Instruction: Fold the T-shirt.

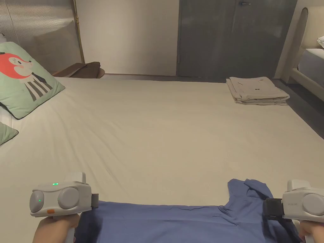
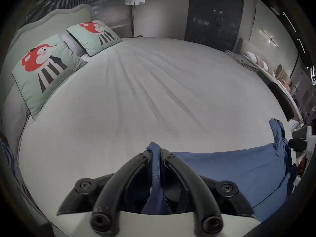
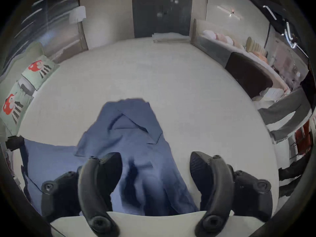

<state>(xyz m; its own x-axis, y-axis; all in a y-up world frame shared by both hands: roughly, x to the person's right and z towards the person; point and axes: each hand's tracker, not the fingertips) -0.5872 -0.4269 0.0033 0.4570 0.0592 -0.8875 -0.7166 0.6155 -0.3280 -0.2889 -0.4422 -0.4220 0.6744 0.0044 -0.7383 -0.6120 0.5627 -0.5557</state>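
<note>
Head view places the blue T-shirt (image 1: 177, 221) unfolded on the bed (image 1: 164, 133); left gripper (image 2: 156, 152) pinches its edge, right gripper (image 3: 155, 162) gapes empty.

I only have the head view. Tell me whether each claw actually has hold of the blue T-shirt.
Observer: The left claw is shut on a bunched edge of the blue cotton T-shirt; the left gripper view shows both jaws pressing the fabric.
Operator: Now report the right one.
Observer: The right claw is open. Its jaws stand wide apart with the shirt lying between them, not pinched.
Operator: Describe the fabric ahead of that claw.
Observer: The right gripper view shows a sleeve folded over on itself, creased, lying on the white bed sheet.
</note>
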